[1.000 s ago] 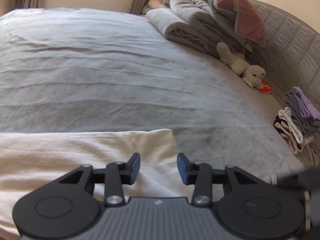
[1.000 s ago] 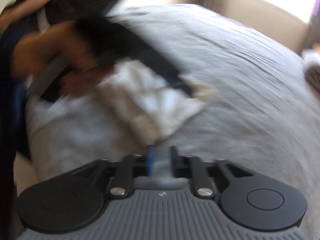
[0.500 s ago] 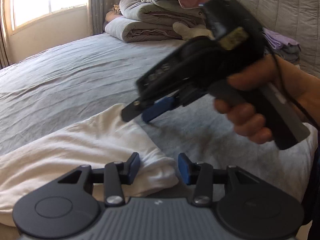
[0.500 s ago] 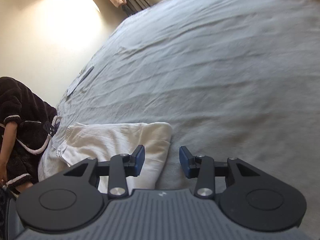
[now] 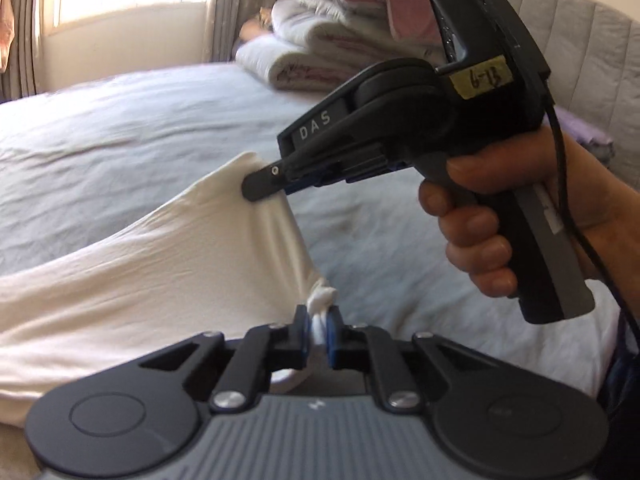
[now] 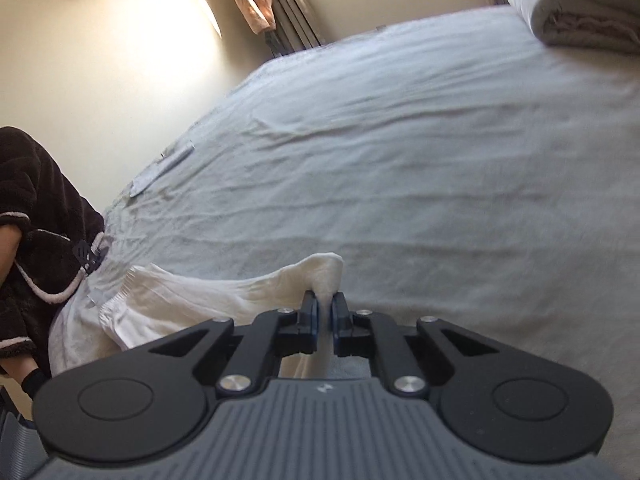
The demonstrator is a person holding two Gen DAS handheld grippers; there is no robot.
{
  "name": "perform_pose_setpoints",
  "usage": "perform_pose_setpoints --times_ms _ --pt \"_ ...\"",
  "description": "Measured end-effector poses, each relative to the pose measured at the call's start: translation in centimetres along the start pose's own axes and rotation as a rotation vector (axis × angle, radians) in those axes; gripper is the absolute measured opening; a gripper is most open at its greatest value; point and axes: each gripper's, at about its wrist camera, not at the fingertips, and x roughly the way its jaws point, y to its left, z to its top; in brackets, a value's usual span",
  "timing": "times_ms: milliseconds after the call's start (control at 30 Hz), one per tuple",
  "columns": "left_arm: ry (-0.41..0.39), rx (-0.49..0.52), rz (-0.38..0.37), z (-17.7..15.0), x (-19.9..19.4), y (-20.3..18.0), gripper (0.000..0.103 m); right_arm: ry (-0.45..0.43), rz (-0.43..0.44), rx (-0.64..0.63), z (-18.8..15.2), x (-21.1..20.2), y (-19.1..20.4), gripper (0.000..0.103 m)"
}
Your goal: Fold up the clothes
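My left gripper (image 5: 319, 330) has just closed its jaws and now pinches a bunched corner of the white garment (image 5: 168, 264), which lies along the near edge of the bed (image 5: 120, 136) with that end lifted off the grey cover. My right gripper (image 6: 325, 312) has likewise just closed, clamped on the neighbouring corner a little higher, the cloth stretched taut between the two. Folded blankets (image 5: 320, 52) are stacked at the bed's far corner by the headboard (image 5: 600, 52).

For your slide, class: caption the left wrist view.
Both grippers, left gripper and right gripper, pinch one end of a white garment above the grey bed.
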Motion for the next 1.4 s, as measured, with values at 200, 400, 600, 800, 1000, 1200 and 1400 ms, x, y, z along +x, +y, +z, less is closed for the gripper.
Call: perform_pose_setpoints --times_ms 200,400,600,800,1000,1200,1400 --pt "-0.019 -0.066 -0.033 0.9 1.0 -1.0 0.008 -0.030 -0.045 -0.028 1.2 -1.8 -0.7 0.009" --pt "-0.011 -0.167 -0.094 1.4 2.8 -1.5 0.008 -0.044 -0.109 -0.022 1.5 -2.8 -2.5 0.009" --pt "-0.037 -0.193 -0.140 2.0 3.5 -2.7 0.009 -0.052 -0.169 -0.021 1.6 -4.4 -4.2 0.009" --pt "0.032 -0.211 -0.119 1.1 6.1 -2.7 0.009 0.040 -0.235 -0.031 0.4 -1.5 -6.0 0.009" --pt "0.018 -0.149 -0.100 0.8 6.3 -3.4 0.010 0.058 -0.248 -0.017 -0.2 -0.2 -7.0 0.009" --pt "0.045 -0.178 -0.148 0.8 4.6 -2.8 0.020 0.067 -0.231 0.022 -0.6 -0.5 -7.7 0.022" --pt "0.044 -0.194 -0.200 0.5 0.6 -0.1 0.032 0.025 -0.254 0.079 -0.7 -3.5 -8.8 0.041"
